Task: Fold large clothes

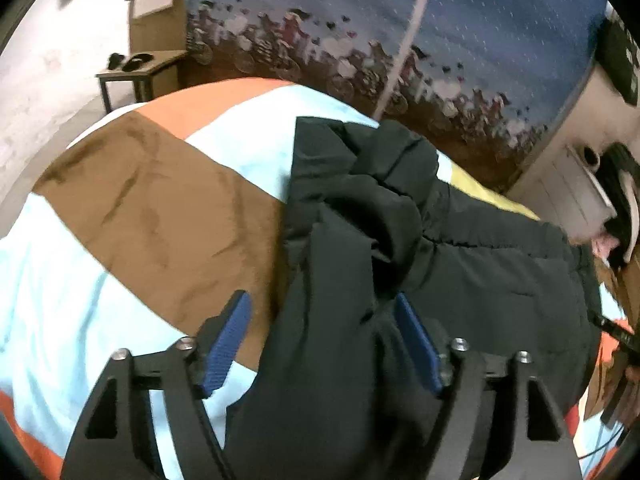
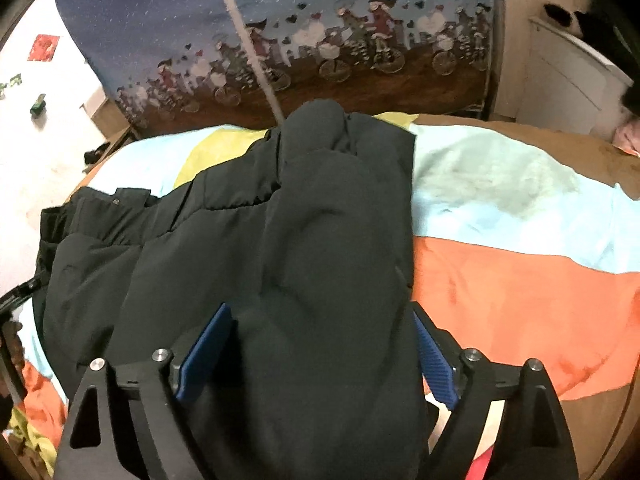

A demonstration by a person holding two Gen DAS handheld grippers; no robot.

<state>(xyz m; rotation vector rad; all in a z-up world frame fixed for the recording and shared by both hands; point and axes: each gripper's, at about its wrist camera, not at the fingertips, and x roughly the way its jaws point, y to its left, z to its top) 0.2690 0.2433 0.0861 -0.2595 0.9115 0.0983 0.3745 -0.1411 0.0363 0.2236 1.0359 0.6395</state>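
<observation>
Item: black padded jacket [image 1: 400, 264], lying centre frame on striped bedspread [image 1: 152, 216]; fold being laid down. Left gripper [image 1: 324, 340] and right gripper [image 2: 320, 352] standing apart, fabric between pads, unclamped. Next: likely withdrawing, regripping for following fold

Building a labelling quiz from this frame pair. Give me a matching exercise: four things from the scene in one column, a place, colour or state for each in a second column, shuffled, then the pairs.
Column 1
1. black padded jacket
2. bedspread
3. left gripper
4. curtain

Column 2
A. blue, with a row of cyclists printed along the bottom
B. lies bunched on the bed, between the open jaws of both grippers
C. blocks of orange, light blue, brown and yellow
D. jaws apart, blue pads showing

Pairs: 1-B, 2-C, 3-D, 4-A
</observation>
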